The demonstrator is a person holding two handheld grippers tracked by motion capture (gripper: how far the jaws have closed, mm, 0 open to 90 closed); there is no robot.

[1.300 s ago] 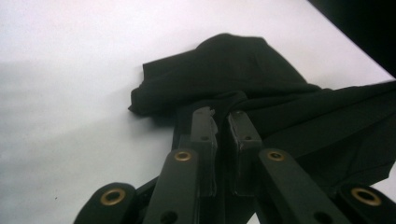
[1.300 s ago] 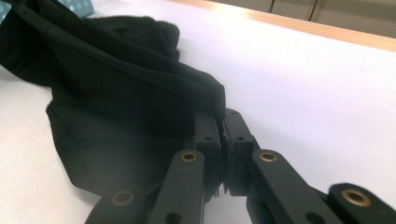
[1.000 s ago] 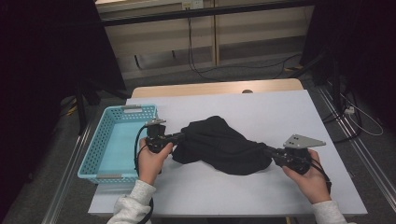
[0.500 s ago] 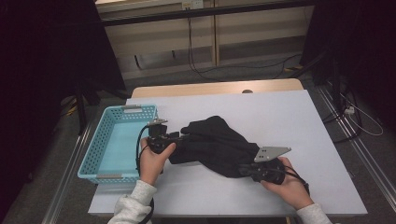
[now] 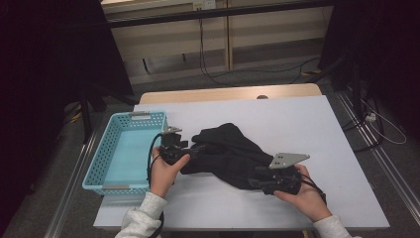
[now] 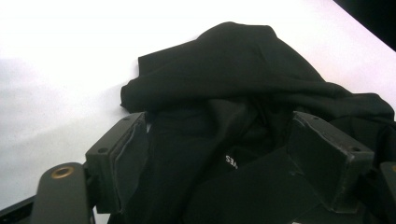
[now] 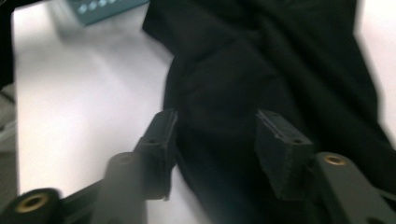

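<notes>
High view looks forward and down from above the person's side; each gripper view looks closely along its own jaws; all three share the crumpled black cloth garment [image 5: 233, 153] on the white table [image 5: 297, 119].

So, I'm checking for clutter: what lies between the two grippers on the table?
In the high view, the black garment spans the stretch from the left gripper to the right gripper; nothing else.

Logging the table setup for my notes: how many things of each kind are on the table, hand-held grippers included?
Black garment: 1
Light blue basket: 1
Grippers: 2, left gripper and right gripper, both with jaws just opened and cloth lying between them
Total: 4
</notes>
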